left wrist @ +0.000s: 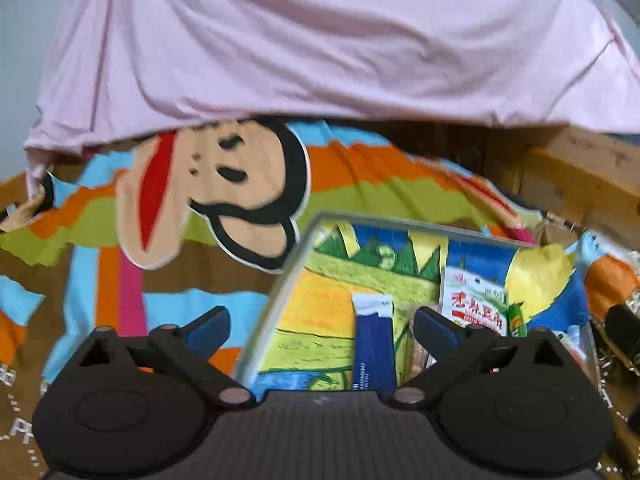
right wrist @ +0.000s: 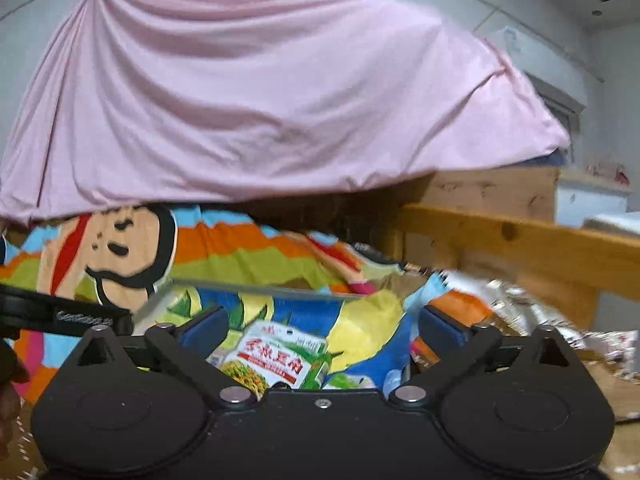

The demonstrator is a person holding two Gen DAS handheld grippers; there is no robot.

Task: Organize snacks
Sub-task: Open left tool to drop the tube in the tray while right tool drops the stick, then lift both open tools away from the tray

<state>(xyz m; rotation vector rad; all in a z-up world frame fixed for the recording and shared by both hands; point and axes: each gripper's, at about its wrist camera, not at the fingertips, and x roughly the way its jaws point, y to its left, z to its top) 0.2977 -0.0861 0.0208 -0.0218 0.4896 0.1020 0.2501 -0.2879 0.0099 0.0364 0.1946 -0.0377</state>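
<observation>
tray (left wrist: 280,280) on blanket (left wrist: 100,280) | sachet (left wrist: 374,344) left of packet (left wrist: 474,300) — both in tray

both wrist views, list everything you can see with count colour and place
clear box: one, see-through with a colourful printed liner, on the blanket ahead of both grippers
white and red snack packet: one, white with red lettering and green print, inside the box
blue stick packet: one, dark blue with a white top, inside the box left of the white packet
green packet: one, green, mostly hidden, beside the white packet
cartoon blanket: one, orange, blue, green and brown with a monkey face, under the box
pink sheet: one, pale pink, hanging behind the blanket
wooden bed frame: one, light brown, to the right
loose wrappers: several, silvery, blurred, right of the box
left gripper: one, black with blue pads, open
right gripper: one, black with blue pads, open
</observation>
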